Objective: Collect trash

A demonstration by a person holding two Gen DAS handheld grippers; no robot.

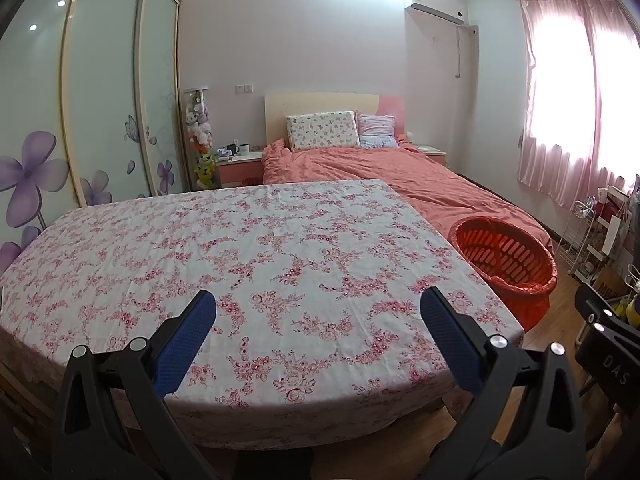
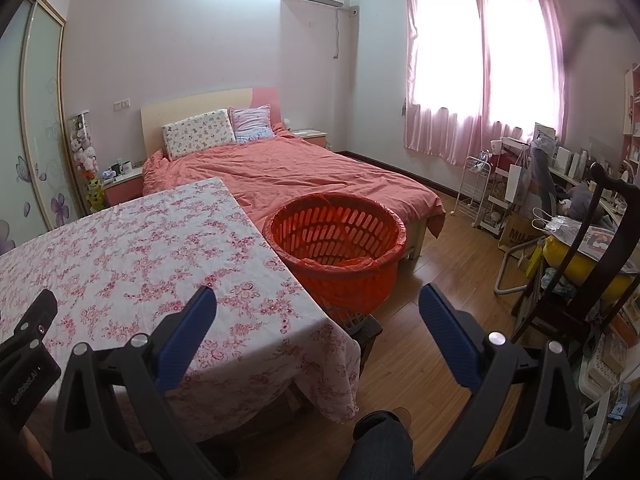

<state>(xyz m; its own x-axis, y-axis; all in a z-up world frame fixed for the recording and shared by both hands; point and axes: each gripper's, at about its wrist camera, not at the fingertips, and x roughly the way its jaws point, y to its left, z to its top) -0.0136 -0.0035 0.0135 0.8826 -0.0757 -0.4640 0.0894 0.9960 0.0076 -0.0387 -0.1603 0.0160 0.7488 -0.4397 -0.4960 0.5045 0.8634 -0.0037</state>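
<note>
Orange lined laundry basket (image 2: 336,240) sits at two o'clock off the floral-cloth table (image 1: 240,264), no trash visible; left gripper (image 1: 318,308) and right gripper (image 2: 318,304) jaws both apart, so scan before reaching.

Matt floral cotton tablecloth (image 1: 248,264), glossy slotted plastic basket (image 2: 340,240), thin shiny bag liner, polished wood floor (image 2: 436,280)

basket (image 1: 505,264) base hidden, nightstand (image 1: 239,160) items unclear
</note>
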